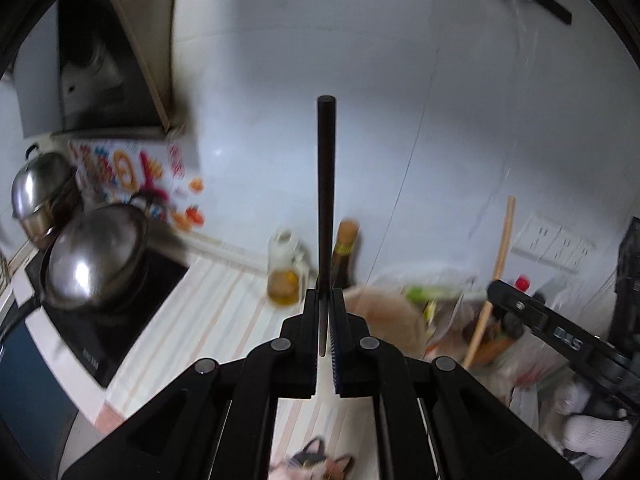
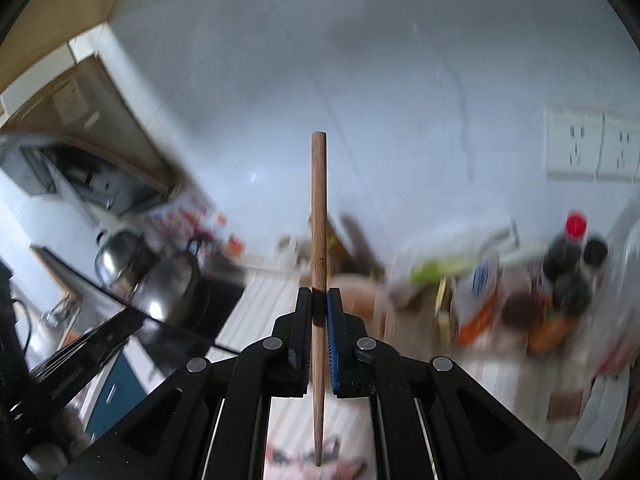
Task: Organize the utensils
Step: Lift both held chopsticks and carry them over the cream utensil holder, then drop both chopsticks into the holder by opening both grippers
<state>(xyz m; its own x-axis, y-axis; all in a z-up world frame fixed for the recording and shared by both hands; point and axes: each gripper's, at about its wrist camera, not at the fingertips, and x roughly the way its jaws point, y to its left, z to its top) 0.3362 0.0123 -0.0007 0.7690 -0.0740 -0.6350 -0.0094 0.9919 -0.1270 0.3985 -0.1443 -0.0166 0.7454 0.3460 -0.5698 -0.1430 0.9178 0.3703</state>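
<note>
Left gripper (image 1: 325,300) fingers clamp a black chopstick (image 1: 326,184); right gripper (image 2: 319,300) fingers clamp a wooden chopstick (image 2: 319,208). Both held above the counter (image 1: 208,300); placement remains, destination unseen.

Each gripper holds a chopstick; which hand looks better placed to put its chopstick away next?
Neither clearly: left gripper clamps the black chopstick, right gripper the wooden chopstick; no holder shows.

L gripper (image 1: 325,294) fingers shut, R gripper (image 2: 319,294) likewise — both tilted downward
</note>
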